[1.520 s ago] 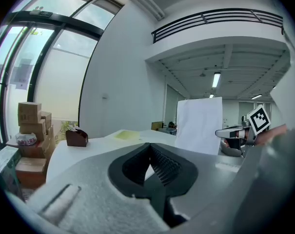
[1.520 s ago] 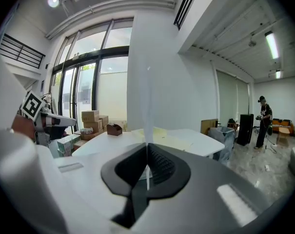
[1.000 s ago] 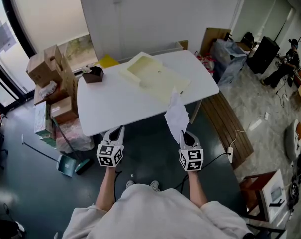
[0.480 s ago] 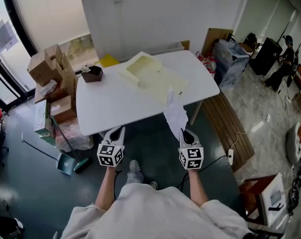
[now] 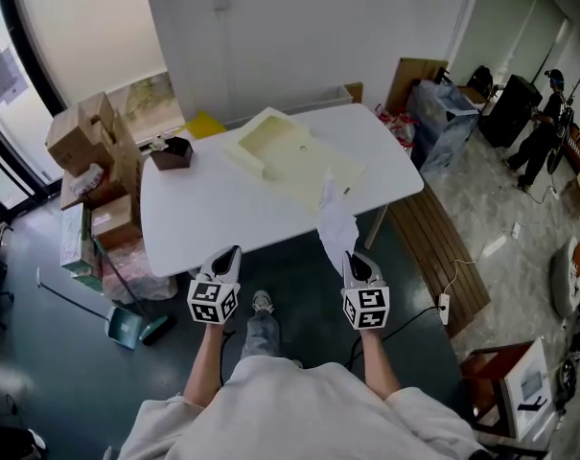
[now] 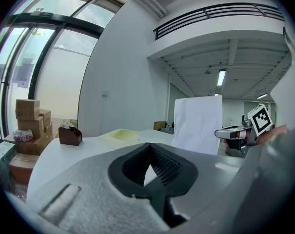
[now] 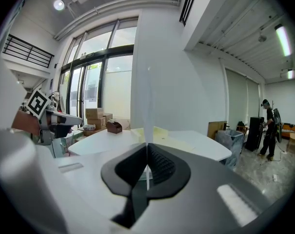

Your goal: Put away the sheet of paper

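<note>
White sheet of paper [image 5: 337, 220] stands upright, pinched at its lower edge by the right tongs [image 5: 355, 262], which are closed flat on it. The right gripper view shows it edge-on, rising straight from between the jaws. It is held low and vertical, likely so it stays unbent during the carry. Left tongs [image 5: 229, 255] are closed too, with nothing between them, riding alongside. They are probably kept free to steady the cream folder [image 5: 291, 153], which lies open on the worktop [image 5: 203, 214] and is the likely destination. A small brown box [image 5: 171, 151] sits near the far left corner, well apart. Against a second ago, the worktop edge has drawn nearer to both tongs. The sheet's top now overlaps the worktop just beside the folder's near corner. Grip unchanged.
</note>
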